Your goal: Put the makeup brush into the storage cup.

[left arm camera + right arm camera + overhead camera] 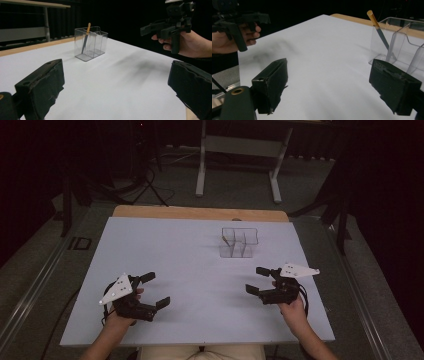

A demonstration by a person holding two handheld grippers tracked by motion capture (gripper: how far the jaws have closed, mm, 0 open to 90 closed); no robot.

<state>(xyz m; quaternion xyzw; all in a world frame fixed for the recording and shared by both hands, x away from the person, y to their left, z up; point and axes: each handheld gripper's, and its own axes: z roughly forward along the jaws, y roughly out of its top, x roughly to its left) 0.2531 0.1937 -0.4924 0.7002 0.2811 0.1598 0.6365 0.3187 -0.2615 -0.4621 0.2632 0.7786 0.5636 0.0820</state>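
Two grippers hover low over the white table, one at each near corner, both with their jaws spread wide and holding nothing. At the left, the left gripper sits in the person's left hand, whose forearm comes in from the near edge and angles slightly rightward; its jaws point right and a little far, and the grey three-cornered plate on top tilts toward the left edge. In the left gripper view the two black jaws stand well apart at the bottom corners with bare table between them.

Farther right and toward the far side stands a clear organizer, upright on the table, split by partitions. A knife with a yellowish handle stands in it, handle up and tilted, blade down in the compartment nearest the left gripper's camera.

At the right, the right gripper is held in the right hand, wrist bent inward so its jaws point left; the organizer lies just beyond its far jaw in the right gripper view
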